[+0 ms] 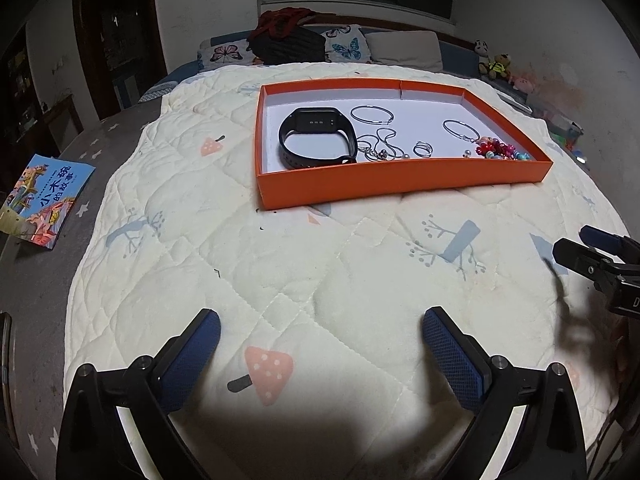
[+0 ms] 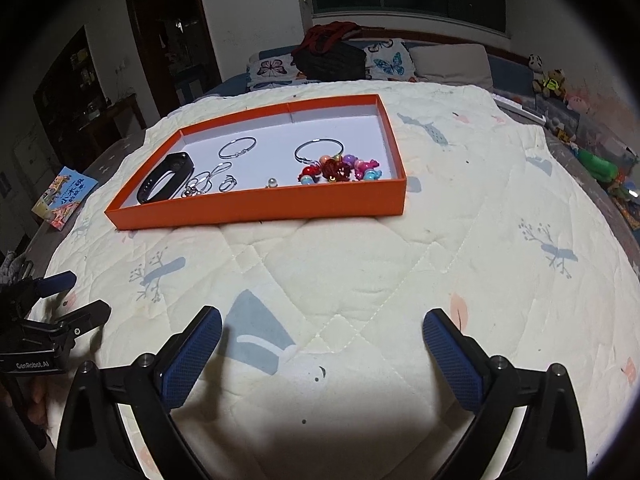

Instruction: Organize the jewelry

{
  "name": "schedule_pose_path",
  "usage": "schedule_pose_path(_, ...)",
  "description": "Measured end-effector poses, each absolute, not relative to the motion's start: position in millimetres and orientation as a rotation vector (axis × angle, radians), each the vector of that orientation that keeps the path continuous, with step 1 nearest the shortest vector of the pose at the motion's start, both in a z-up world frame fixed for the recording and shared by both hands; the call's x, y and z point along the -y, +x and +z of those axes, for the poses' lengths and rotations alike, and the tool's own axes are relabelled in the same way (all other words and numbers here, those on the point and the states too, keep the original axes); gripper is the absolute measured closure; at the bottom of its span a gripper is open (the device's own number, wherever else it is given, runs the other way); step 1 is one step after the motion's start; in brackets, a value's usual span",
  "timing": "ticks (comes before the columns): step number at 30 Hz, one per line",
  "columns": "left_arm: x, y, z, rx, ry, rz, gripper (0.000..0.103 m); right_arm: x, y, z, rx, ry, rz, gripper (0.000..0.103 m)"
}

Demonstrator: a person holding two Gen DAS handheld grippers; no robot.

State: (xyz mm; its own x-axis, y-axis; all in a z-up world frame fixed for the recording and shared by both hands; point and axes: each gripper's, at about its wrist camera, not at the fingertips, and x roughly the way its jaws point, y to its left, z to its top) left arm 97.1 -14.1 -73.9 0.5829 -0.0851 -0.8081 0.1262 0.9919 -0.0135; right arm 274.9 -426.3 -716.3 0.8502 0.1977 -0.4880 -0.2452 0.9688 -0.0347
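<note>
An orange tray [image 1: 360,184] [image 2: 256,204] lies on the quilted bed. In it are a black smart band [image 1: 316,136] [image 2: 164,184], two silver bangles [image 1: 372,114] [image 1: 460,128], a silver necklace [image 1: 380,146] [image 2: 204,182], a silver ring [image 1: 423,148] [image 2: 228,183] and a colourful bead bracelet [image 1: 500,150] [image 2: 340,168]. My left gripper [image 1: 320,332] is open and empty, well in front of the tray. My right gripper [image 2: 322,332] is open and empty too. Each shows at the edge of the other's view.
The cream quilt [image 1: 304,264] covers the bed. A children's book [image 1: 40,200] lies at the left edge. Pillows and a dark bag [image 1: 292,44] are at the head. Toys [image 2: 592,160] line the right side.
</note>
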Motion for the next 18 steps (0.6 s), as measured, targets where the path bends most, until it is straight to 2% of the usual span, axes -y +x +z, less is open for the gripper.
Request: schedule_pose_path(18,12,95,-76,-0.932,0.036,-0.128,0.0,414,280,-723,-0.538,-0.176,0.174,0.0)
